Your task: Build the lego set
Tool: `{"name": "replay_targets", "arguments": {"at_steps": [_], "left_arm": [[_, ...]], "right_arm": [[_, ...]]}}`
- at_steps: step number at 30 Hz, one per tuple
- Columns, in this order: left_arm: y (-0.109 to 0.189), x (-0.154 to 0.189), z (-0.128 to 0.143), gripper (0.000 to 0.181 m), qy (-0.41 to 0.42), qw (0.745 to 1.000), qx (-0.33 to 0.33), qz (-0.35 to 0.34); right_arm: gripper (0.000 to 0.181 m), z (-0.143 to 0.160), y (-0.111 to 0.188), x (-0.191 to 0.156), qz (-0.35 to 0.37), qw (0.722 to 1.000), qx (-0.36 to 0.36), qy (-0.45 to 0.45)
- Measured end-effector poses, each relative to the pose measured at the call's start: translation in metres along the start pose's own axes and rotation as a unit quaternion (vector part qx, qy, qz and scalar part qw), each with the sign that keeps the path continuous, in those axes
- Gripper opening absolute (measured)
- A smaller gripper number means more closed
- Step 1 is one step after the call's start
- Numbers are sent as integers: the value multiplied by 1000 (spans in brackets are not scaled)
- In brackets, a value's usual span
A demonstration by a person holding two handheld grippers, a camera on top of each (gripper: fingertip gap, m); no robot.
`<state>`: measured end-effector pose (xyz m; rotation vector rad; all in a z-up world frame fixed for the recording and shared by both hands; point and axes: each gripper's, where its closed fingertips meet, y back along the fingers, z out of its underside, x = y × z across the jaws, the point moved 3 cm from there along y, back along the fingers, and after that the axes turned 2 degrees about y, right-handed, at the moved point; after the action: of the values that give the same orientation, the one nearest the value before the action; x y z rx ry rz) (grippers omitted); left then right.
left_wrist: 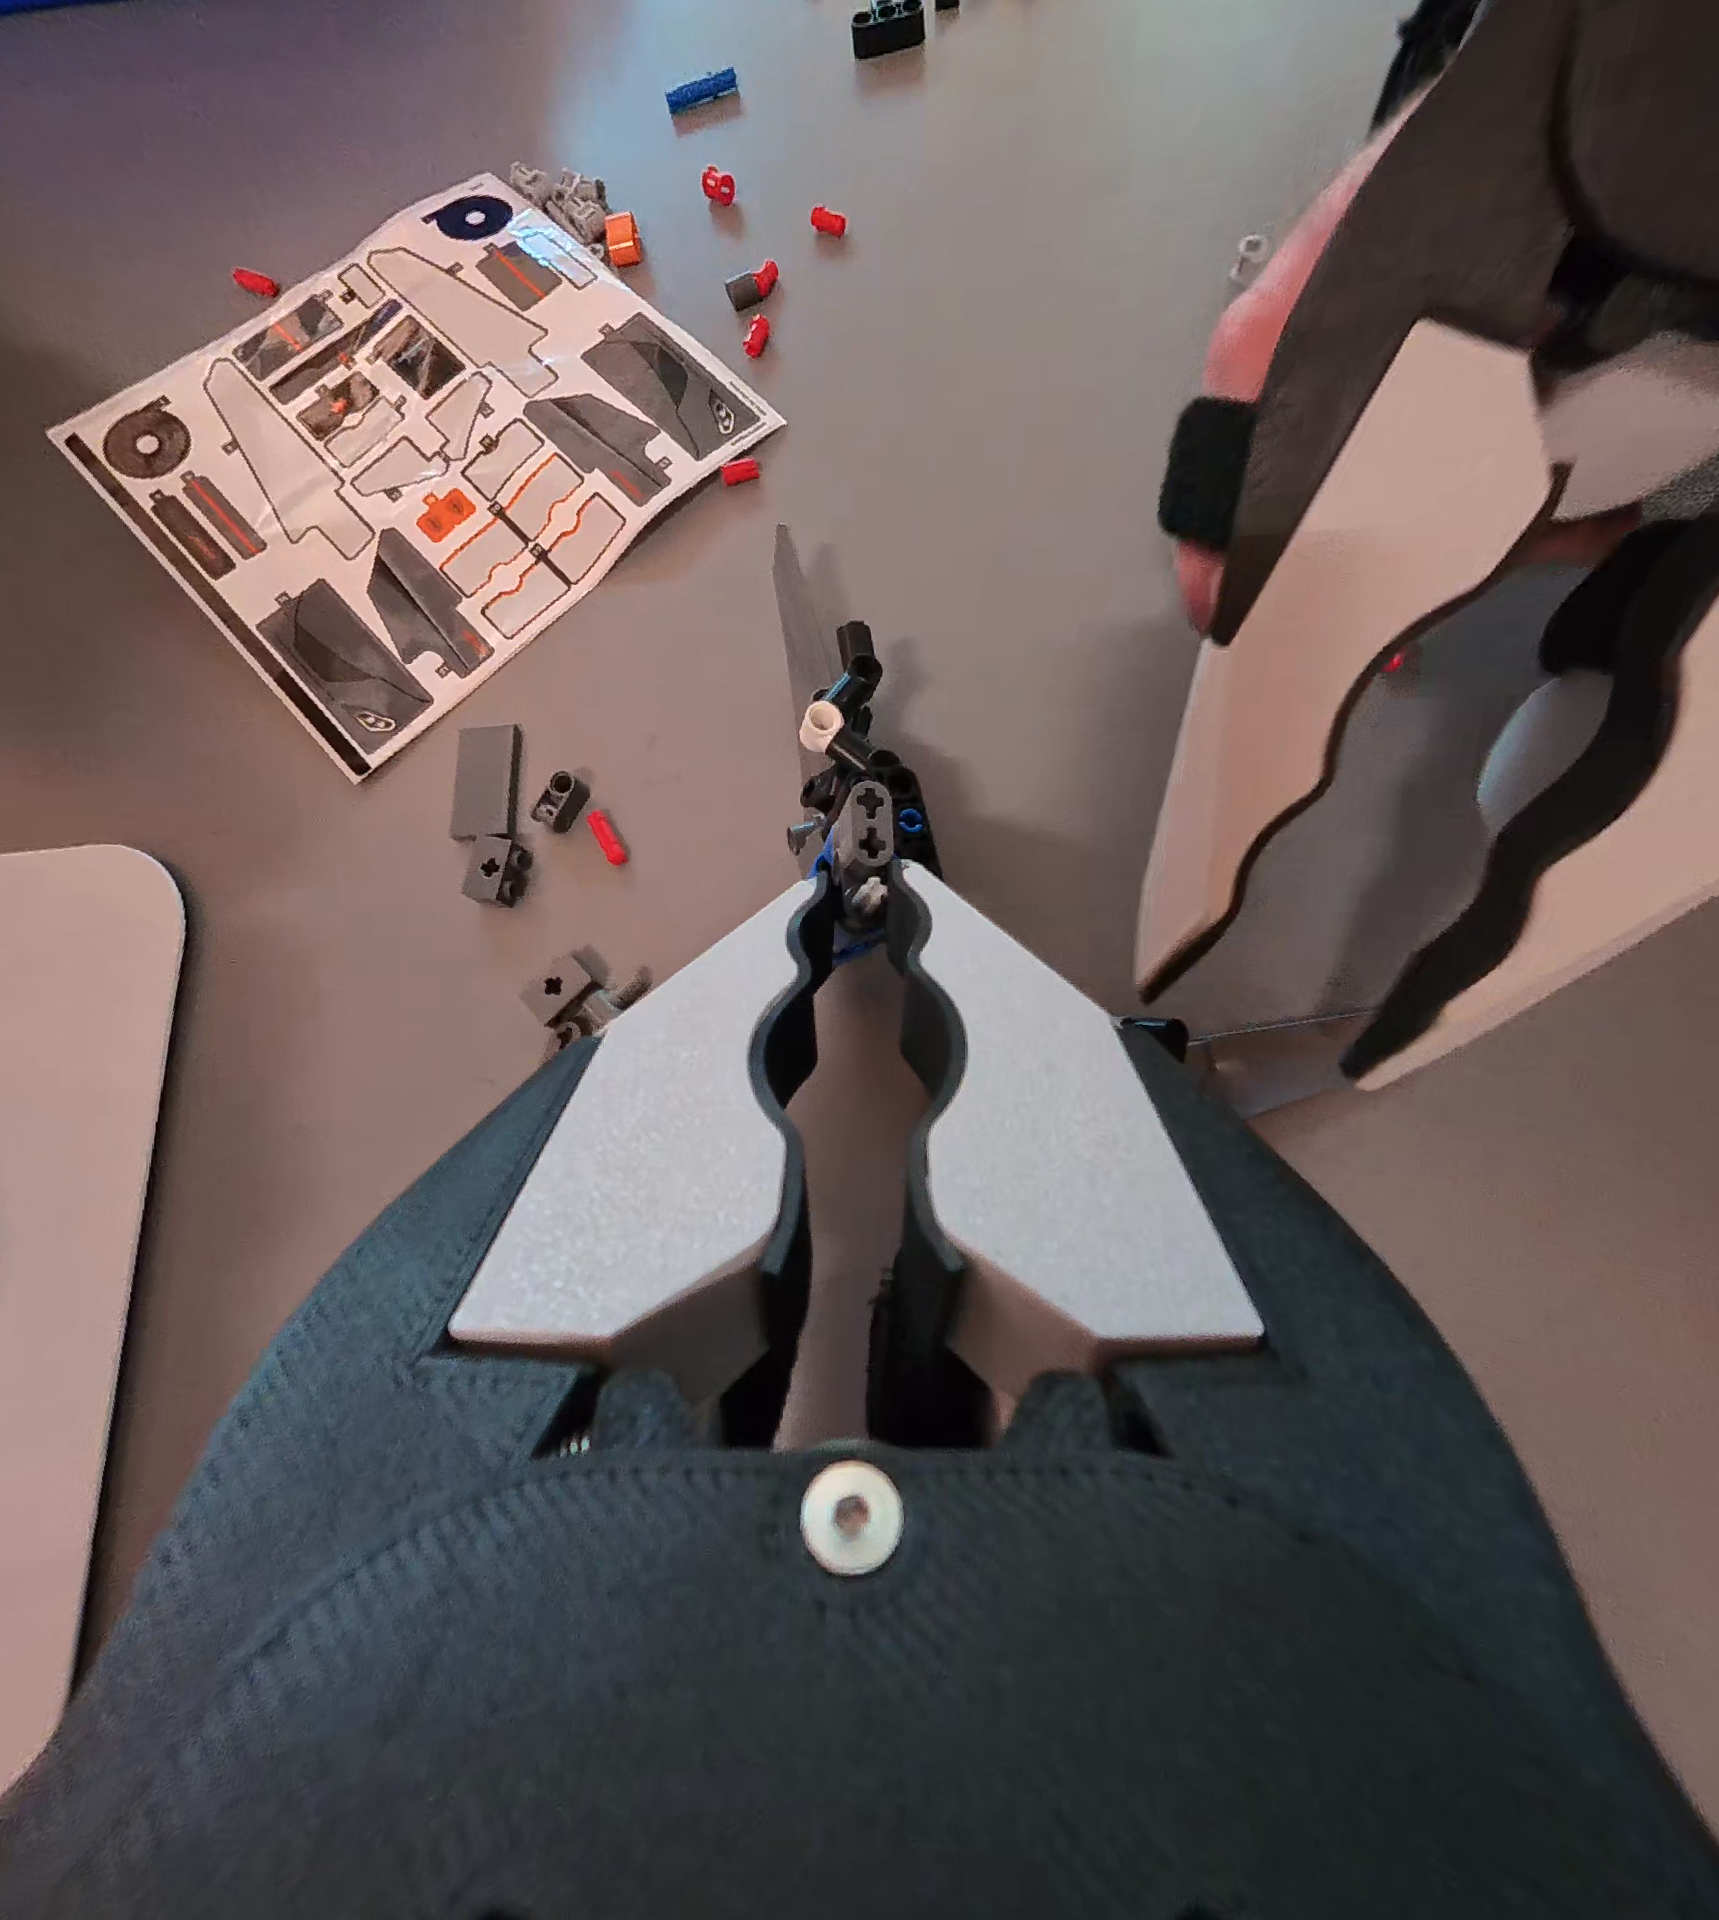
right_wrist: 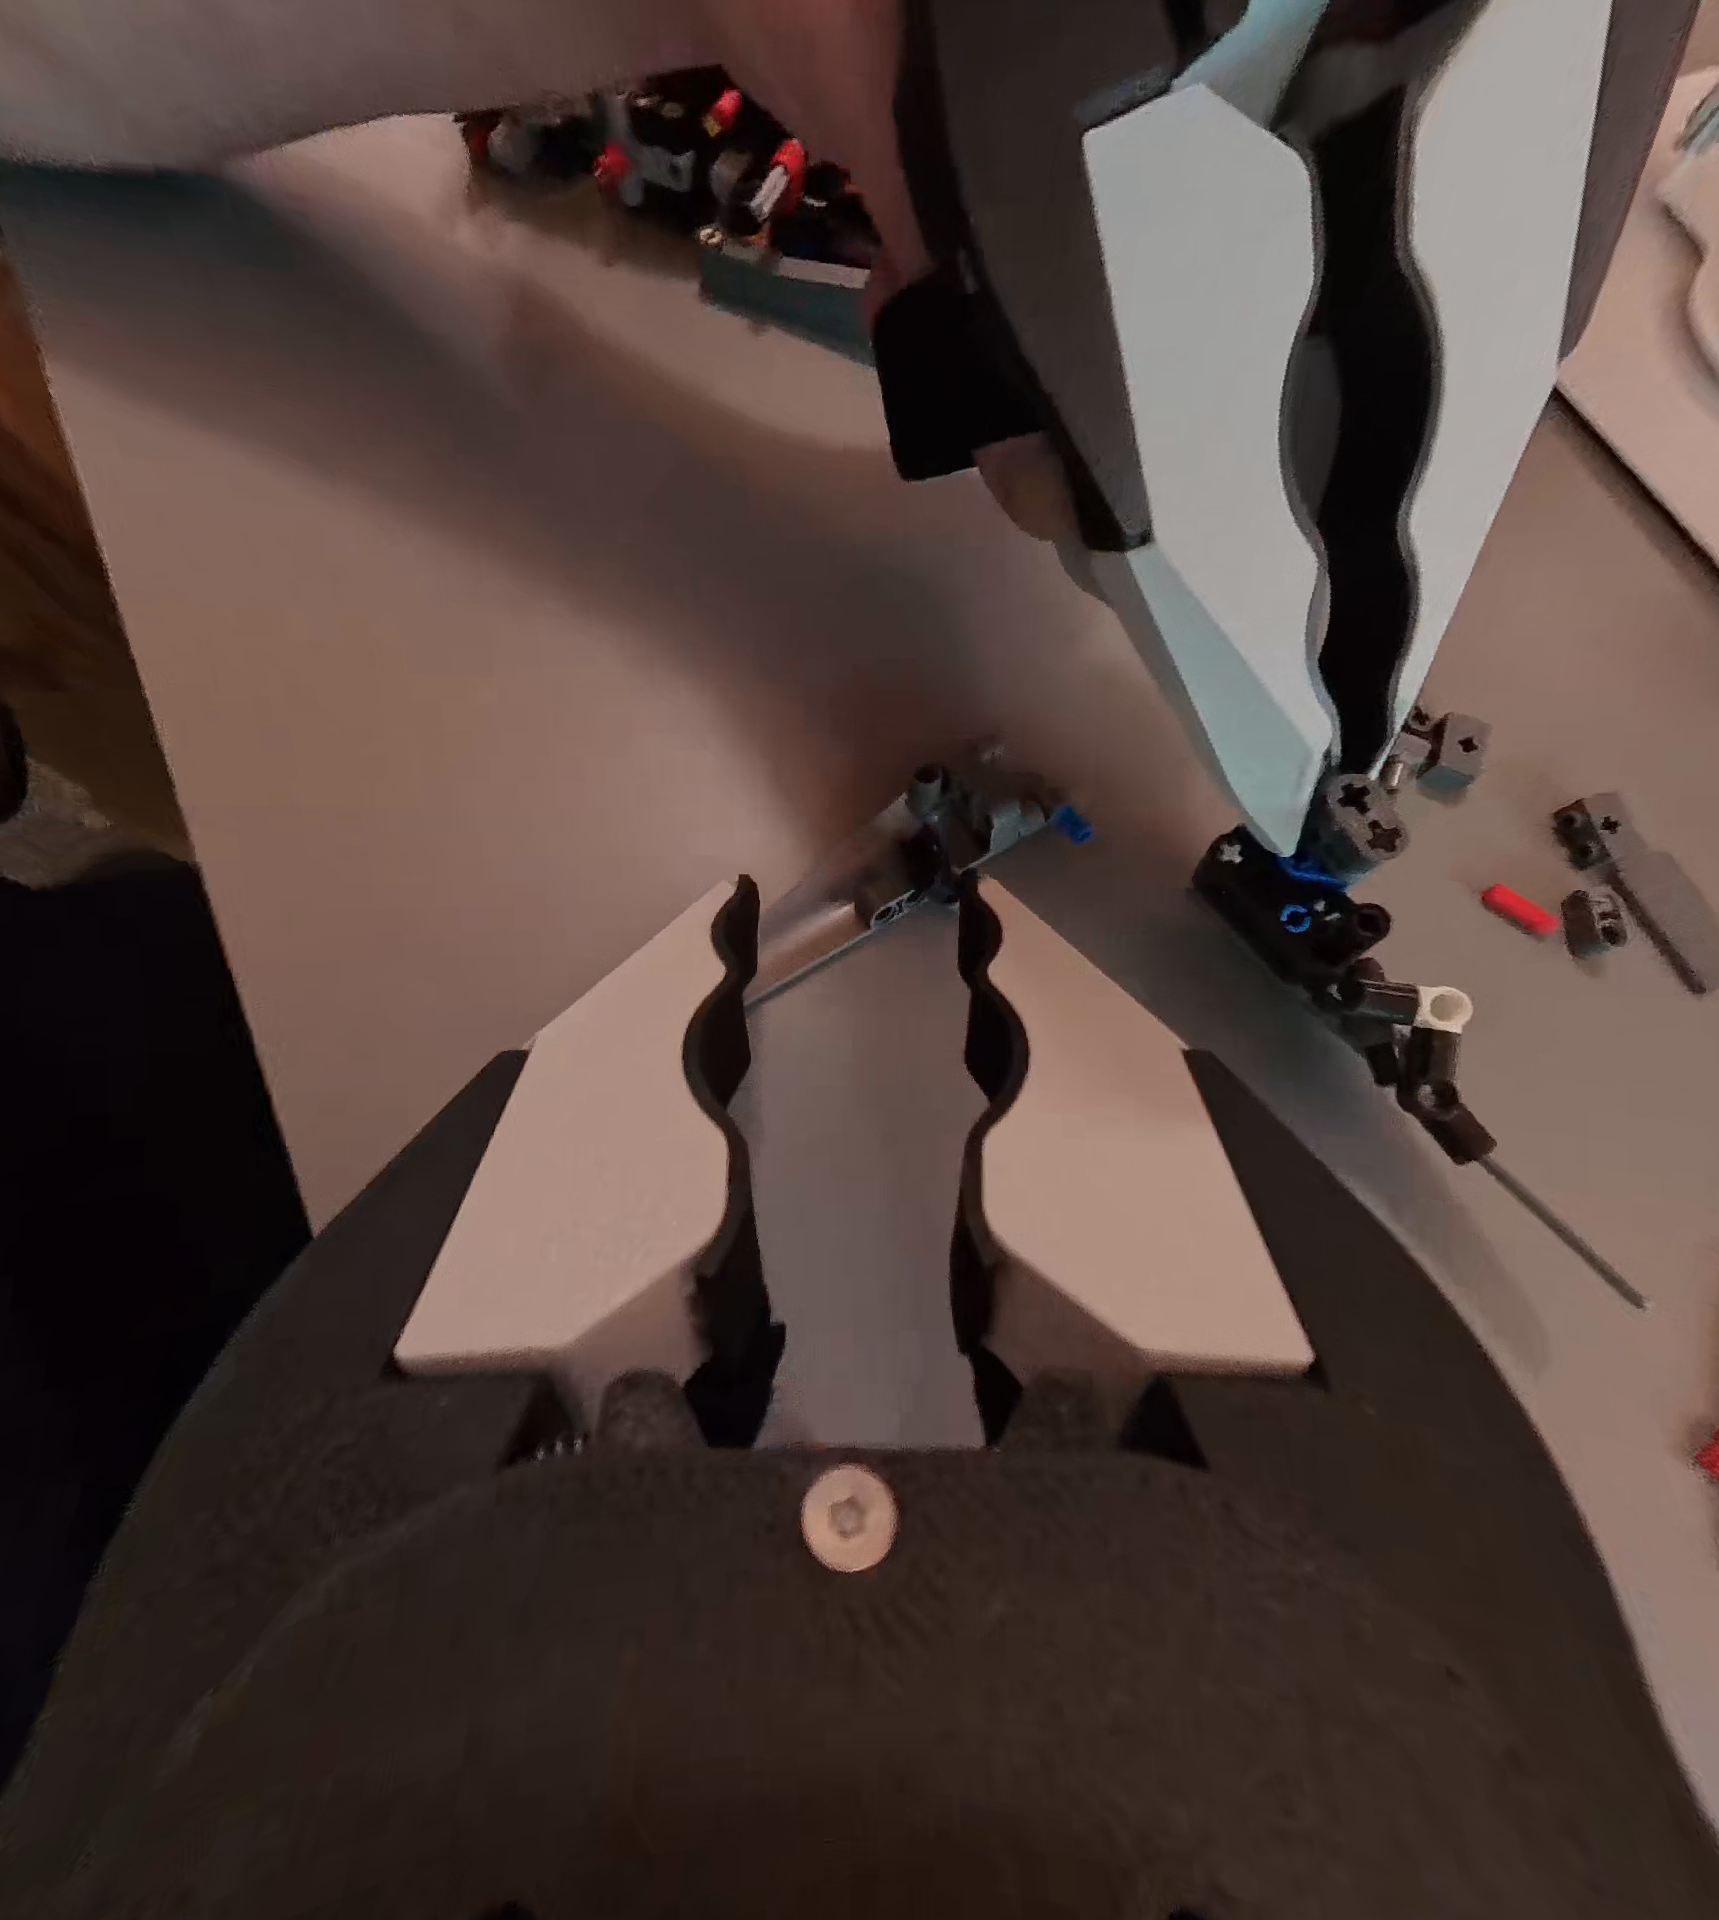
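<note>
While the left gripper (left_wrist: 853, 894) pinches the near end of the black assembly (right_wrist: 1291, 914) between its fingers (left_wrist: 689, 1122), the right gripper (right_wrist: 853, 904) hangs released, clasping nothing, with a grey sub-build (right_wrist: 948, 831) just beyond its tips. From that sub-build the assembly lies to the right, its long axis running toward the sticker sheet (left_wrist: 419, 457) and ending in a thin grey rod. I judge the right gripper nearer the sub-build. Parts are hard, glossy plastic, pierced with round and cross holes; red pins (left_wrist: 606, 836) dot the matte grey bench (left_wrist: 938, 416).
</note>
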<state>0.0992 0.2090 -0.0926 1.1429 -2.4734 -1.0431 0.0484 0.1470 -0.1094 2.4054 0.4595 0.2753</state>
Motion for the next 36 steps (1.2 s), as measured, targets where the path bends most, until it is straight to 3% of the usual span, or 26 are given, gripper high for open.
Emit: {"name": "replay_targets", "arguments": {"at_steps": [3,8,13,20,25,29,36], "left_arm": [[-2,-1,-1,6,3,1000,3,2],[0,-1,1,6,6,1000,9,6],[0,0,1,6,-3,1000,5,2],[-2,3,-1,6,-13,1000,0,5],[-2,2,-2,6,-13,1000,-1,6],[-2,1,-1,6,-6,1000,3,12],[-2,0,-1,6,0,1000,6,16]], "right_arm": [[32,3,-13,8,37,999,-16,-2],[15,6,-24,8,33,999,-23,16],[9,11,-11,-4,-43,992,-47,113],[8,34,19,4,-156,948,-83,264],[25,37,31,29,-120,960,-97,233],[39,40,39,30,-55,983,-102,142],[35,43,37,3,68,989,-75,108]]}}
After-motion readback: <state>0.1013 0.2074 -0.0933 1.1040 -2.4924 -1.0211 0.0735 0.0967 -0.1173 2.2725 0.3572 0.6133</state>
